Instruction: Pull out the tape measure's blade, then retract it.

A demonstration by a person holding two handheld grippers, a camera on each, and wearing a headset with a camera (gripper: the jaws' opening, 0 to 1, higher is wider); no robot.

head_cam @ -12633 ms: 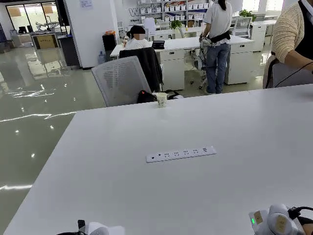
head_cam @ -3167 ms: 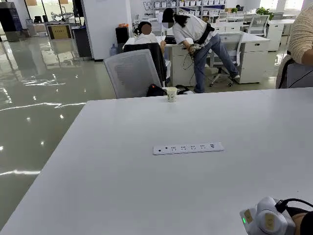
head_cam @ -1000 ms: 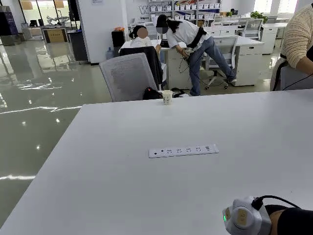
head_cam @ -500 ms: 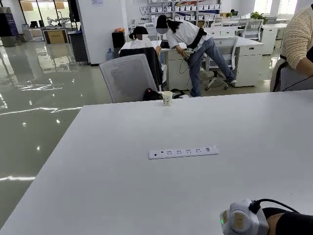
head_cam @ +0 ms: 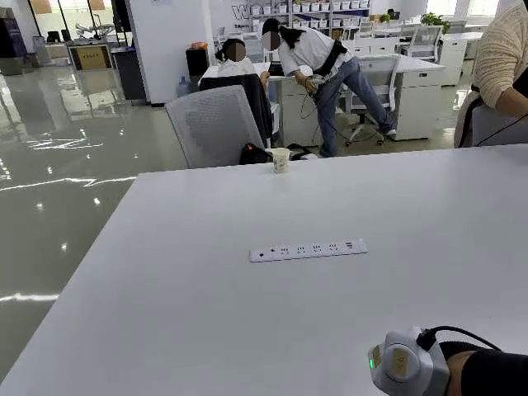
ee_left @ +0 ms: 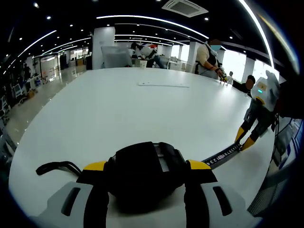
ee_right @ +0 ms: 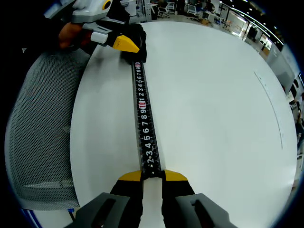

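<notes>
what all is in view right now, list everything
table: one, white, under everything
power strip: one, white, flat mid-table
paper cup: one, white with a print, far table edge
office chair: one, grey mesh, beyond that edge
people: at least three, background desks and right edge
tape measure case: one, black, between the left gripper's jaws
blade: one, black with white numbers, drawn out along the table
left gripper: grey, yellow tips, shut on the case
right gripper: grey, yellow tips, shut on the blade's end
</notes>
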